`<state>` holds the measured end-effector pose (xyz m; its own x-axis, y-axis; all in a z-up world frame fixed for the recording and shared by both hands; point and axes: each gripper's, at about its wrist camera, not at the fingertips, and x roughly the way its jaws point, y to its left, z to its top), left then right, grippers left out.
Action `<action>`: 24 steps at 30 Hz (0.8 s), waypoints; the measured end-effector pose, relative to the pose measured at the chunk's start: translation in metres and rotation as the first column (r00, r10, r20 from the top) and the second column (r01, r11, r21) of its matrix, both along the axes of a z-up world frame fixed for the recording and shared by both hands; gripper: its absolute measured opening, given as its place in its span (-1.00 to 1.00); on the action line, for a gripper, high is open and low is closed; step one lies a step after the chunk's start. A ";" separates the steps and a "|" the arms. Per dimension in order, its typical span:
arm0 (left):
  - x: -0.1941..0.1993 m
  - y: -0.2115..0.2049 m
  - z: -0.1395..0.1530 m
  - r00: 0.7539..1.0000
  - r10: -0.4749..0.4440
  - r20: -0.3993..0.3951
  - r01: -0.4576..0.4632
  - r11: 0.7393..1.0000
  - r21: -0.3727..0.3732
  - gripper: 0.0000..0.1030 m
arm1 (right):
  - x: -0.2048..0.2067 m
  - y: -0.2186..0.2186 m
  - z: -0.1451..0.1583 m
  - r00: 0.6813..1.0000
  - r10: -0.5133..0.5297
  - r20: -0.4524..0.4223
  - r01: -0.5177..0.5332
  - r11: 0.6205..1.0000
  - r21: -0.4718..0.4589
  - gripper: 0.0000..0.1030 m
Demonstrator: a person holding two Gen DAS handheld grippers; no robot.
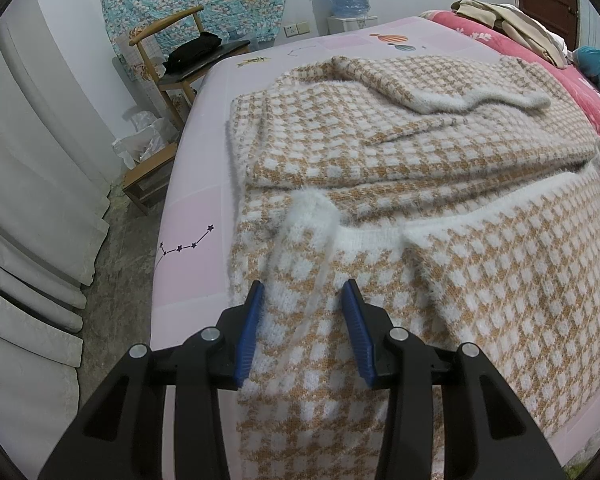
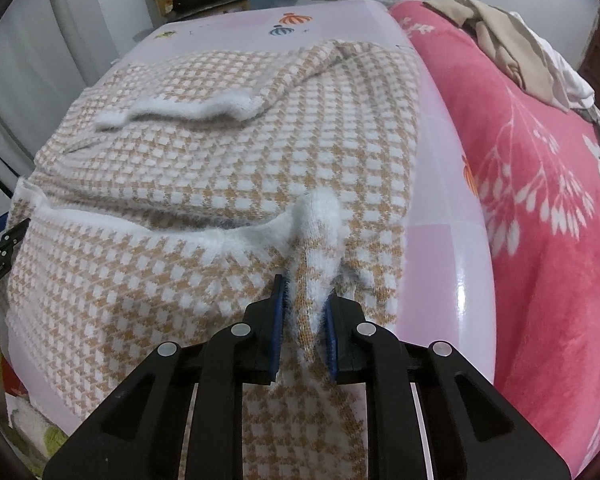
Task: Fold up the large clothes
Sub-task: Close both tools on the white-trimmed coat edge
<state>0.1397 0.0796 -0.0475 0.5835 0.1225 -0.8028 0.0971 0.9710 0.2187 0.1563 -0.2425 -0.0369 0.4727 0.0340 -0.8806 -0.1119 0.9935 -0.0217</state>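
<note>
Left wrist view, going left to right: white curtain folds point(image 1: 32, 184) run down the far left, then a wooden chair point(image 1: 172, 60) with a black bag on its seat, and behind it a teal floral cloth point(image 1: 192, 0) hung on the wall. Then comes the bed with its pink sheet point(image 1: 196, 248), and on that the sweater point(image 1: 400, 152), fuzzy, checked in tan and white with white trim. It's lying flat on the sheet, long axis running from the near edge of the bed away toward the far end, with a sleeve folded across the upper part so its white cuff points right. The near end hangs over the bed edge toward the camera. The left gripper point(image 1: 304, 320) has a raised fold of that near end between its blue pads, jaws at a middling gap, fabric bunched in there and touching both sides, so it's gripping the knit. Right wrist view, same order: the sweater fills the left and middle, the right gripper point(image 2: 304, 320) is pinching a narrow ridge of white trim and check, jaws close together and opening a touch, the fold between them. Right of that a strip of bare pink sheet, then a red floral blanket point(image 2: 540, 200) with beige clothes point(image 2: 512, 52) piled at its far end.
</note>
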 end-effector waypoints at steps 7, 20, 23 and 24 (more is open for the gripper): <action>0.001 0.000 0.000 1.000 0.000 0.000 0.000 1.000 0.002 -0.23 | -0.001 0.000 0.001 1.000 -0.001 0.002 0.001 1.000 -0.005 -0.69; 0.001 0.000 0.001 1.000 0.002 0.003 -0.002 1.000 -0.001 -0.23 | -0.001 -0.002 0.001 1.000 0.000 0.008 0.000 1.000 -0.003 -0.69; -0.002 0.005 0.002 0.999 0.024 0.022 -0.023 0.999 -0.024 -0.30 | -0.004 -0.002 0.002 1.000 -0.005 0.021 0.005 1.000 -0.007 -0.77; -0.003 0.007 0.003 0.999 0.034 0.032 -0.033 0.999 -0.028 -0.34 | -0.006 -0.001 0.004 1.000 -0.005 0.029 0.005 1.000 -0.008 -0.81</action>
